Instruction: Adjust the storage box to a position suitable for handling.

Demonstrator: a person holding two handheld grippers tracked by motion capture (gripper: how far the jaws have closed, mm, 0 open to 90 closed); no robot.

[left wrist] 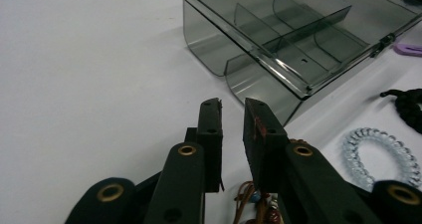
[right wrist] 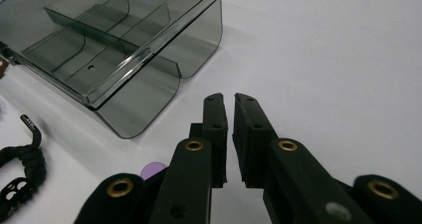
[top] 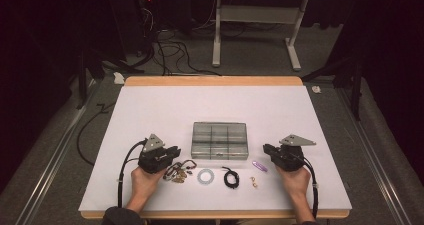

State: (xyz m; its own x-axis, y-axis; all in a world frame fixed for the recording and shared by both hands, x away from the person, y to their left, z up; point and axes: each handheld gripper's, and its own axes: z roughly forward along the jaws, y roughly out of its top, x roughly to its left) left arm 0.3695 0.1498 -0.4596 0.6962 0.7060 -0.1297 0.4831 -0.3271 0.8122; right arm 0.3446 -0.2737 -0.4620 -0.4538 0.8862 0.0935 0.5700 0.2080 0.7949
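A smoky transparent compartment box (top: 220, 140) lies shut in the middle of the white table (top: 165, 105). My left gripper (top: 178, 152) rests on the table left of the box (left wrist: 209, 40), pointing toward it. Its jaws (left wrist: 232, 104) stand almost together with nothing between them. My right gripper (top: 265, 148) rests right of the box (right wrist: 199, 40), facing it, with its jaws (right wrist: 230, 97) nearly touching and empty. Each gripper is held from below by a hand.
Small items lie in a row in front of the box: a brown and gold bracelet tangle (top: 180, 171), a clear coil hair tie (top: 205, 176), a black cord bracelet (top: 230, 177), a small gold piece (top: 254, 181) and a purple clip (top: 259, 166). The tangle lies under the left gripper.
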